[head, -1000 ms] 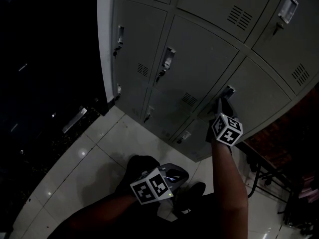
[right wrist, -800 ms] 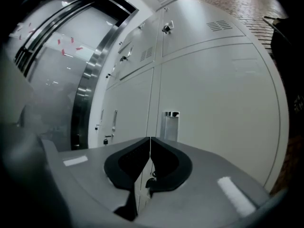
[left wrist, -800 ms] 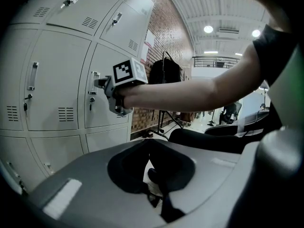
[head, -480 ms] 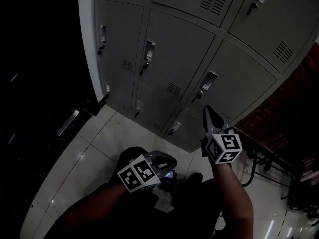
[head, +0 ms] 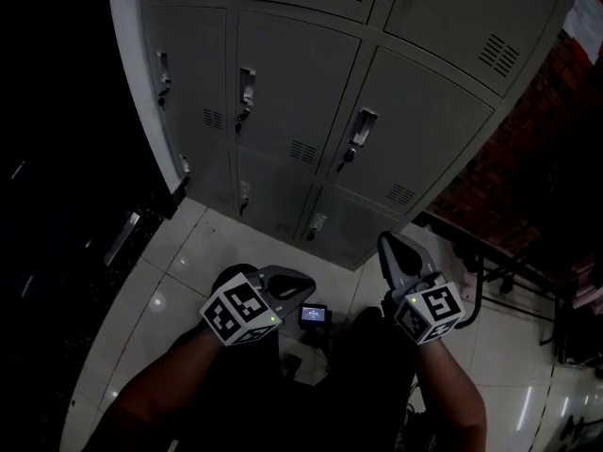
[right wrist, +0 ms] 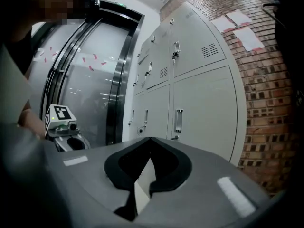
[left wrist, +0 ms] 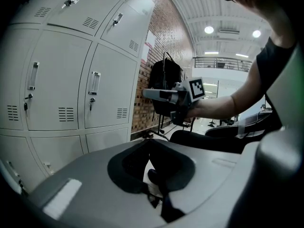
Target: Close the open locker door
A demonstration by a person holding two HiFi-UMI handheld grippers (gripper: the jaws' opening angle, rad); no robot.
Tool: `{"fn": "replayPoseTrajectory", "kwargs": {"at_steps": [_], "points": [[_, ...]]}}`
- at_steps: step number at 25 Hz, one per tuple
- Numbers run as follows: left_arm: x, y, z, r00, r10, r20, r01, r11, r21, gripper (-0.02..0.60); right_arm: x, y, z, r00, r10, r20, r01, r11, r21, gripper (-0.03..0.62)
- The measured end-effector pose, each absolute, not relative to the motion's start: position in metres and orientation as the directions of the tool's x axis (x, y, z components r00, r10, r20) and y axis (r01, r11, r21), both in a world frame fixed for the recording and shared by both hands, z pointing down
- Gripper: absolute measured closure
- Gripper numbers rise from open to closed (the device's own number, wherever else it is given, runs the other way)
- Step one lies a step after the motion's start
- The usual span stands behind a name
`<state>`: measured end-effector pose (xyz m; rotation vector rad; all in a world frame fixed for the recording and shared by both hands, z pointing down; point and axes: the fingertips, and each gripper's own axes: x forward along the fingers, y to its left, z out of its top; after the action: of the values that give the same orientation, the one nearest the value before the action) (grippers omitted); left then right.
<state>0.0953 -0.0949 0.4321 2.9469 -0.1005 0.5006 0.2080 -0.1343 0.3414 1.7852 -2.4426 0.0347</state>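
Every door on the bank of lockers point(head: 292, 73) lies flush, including the locker door point(head: 419, 135) nearest above the right gripper point(head: 388, 245), so the closing step looks done. That gripper is closed on nothing and points at the lockers, well short of them. The left gripper point(head: 300, 283) is also closed and empty, lower left of the lockers over the floor point(head: 212, 252). Next, probably just confirm the door holds flush.
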Motion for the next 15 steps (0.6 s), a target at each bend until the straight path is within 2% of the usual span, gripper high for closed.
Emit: {"fn": "replayPoseTrajectory", "kwargs": {"at_steps": [9, 15], "points": [[0.096, -0.094, 0.431, 0.942, -0.044, 0.333, -0.095, -0.986, 0.137, 0.569, 0.234, -0.081, 0.387, -0.265, -0.947, 0.179, -0.964, 0.266, -0.02, 0.591], [0.097, -0.096, 0.429, 0.942, -0.049, 0.331, -0.097, -0.987, 0.131, 0.569, 0.224, -0.063, 0.404, -0.33, -0.916, 0.228, -0.942, 0.336, -0.01, 0.591]]}}
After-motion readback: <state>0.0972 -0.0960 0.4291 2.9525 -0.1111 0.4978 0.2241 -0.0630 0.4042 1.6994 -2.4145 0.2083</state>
